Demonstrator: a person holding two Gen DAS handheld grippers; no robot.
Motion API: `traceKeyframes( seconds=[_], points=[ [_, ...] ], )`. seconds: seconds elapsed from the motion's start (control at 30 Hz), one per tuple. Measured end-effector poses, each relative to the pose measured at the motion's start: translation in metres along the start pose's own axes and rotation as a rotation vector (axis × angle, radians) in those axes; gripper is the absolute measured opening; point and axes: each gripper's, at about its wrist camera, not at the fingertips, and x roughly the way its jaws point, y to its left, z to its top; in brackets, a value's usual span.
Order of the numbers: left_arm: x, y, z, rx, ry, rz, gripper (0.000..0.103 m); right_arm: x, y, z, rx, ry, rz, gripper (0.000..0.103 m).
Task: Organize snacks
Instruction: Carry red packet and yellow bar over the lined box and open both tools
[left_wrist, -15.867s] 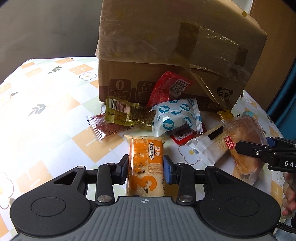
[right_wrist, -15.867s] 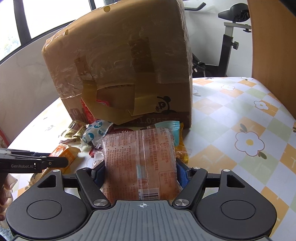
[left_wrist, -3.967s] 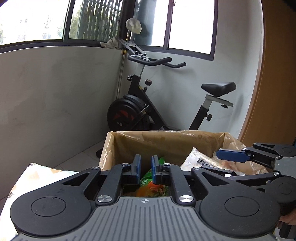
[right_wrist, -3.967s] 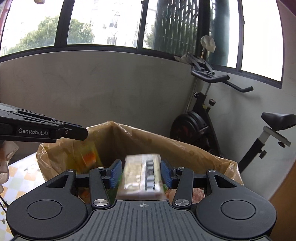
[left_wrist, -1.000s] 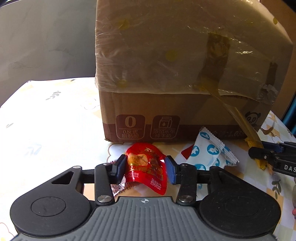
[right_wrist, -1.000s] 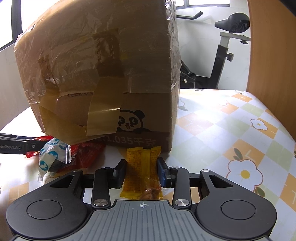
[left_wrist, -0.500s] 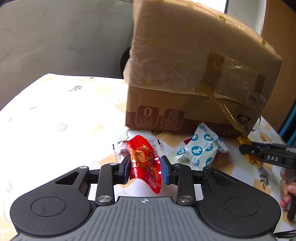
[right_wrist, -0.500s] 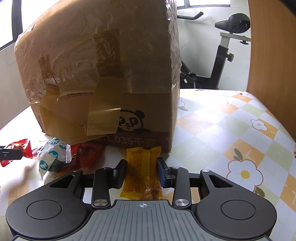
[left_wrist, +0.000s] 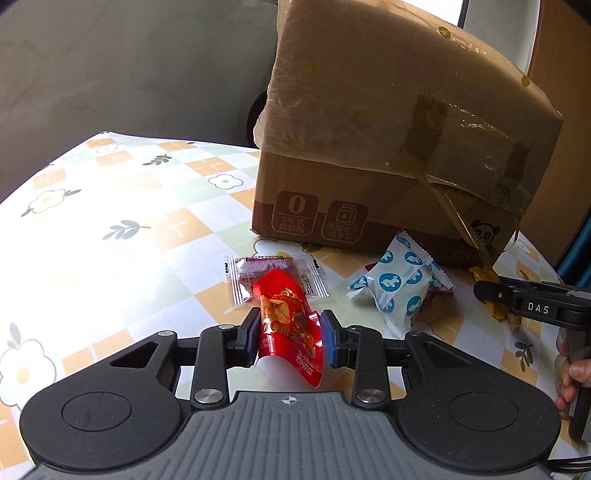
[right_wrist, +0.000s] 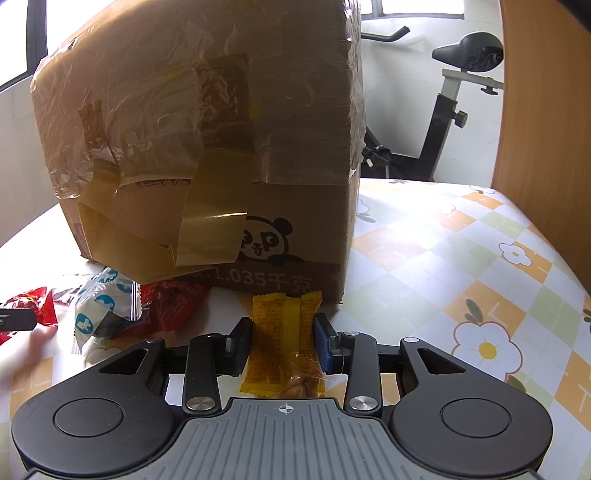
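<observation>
Left wrist view: left gripper (left_wrist: 289, 339) clamps a crinkly red foil snack packet (left_wrist: 290, 325) at frame centre, lifted clear of the floral checked tablecloth (left_wrist: 110, 229), above a clear-wrapped reddish snack (left_wrist: 275, 273). Right wrist view: right gripper (right_wrist: 283, 345) straddles a flat yellow plastic snack sachet (right_wrist: 283, 332), lower centre, lying on the cloth; long axis runs along the fingers toward the taped brown cardboard box (right_wrist: 207, 147). Pads sit at its edges; grip looks closed but not lifted. White blue-dotted pouch (left_wrist: 400, 286) lies between both, right of centre, nearer neither clearly.
</observation>
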Motion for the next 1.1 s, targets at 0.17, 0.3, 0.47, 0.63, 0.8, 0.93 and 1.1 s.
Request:
traceKeyframes(
  seconds=[0.17,0.3,0.47,0.63,0.8,0.93,1.1],
  points=[
    [0.000,0.000,0.002,-0.007,-0.011,-0.010,0.035,-0.002,0.002,-0.001,-0.029,0.003,0.041,0.032],
    [-0.006,-0.001,0.003,-0.008,-0.031,-0.030,0.036,-0.010,0.008,0.001,-0.059,0.002,0.081,0.031],
    [-0.012,-0.003,0.005,-0.005,-0.064,-0.037,0.036,-0.029,0.016,0.000,-0.113,-0.010,0.131,0.031],
    [-0.020,-0.006,0.010,0.004,-0.108,-0.041,0.036,-0.053,0.024,0.005,-0.151,-0.059,0.174,0.031],
    [-0.032,-0.008,0.019,0.023,-0.172,-0.038,0.036,-0.069,0.032,0.021,-0.188,-0.112,0.206,0.030],
    [-0.044,-0.011,0.025,0.051,-0.227,-0.043,0.036,-0.089,0.044,0.035,-0.230,-0.178,0.269,0.030],
    [-0.062,-0.016,0.041,0.090,-0.300,-0.056,0.036,-0.112,0.056,0.063,-0.240,-0.267,0.346,0.030]
  ],
)
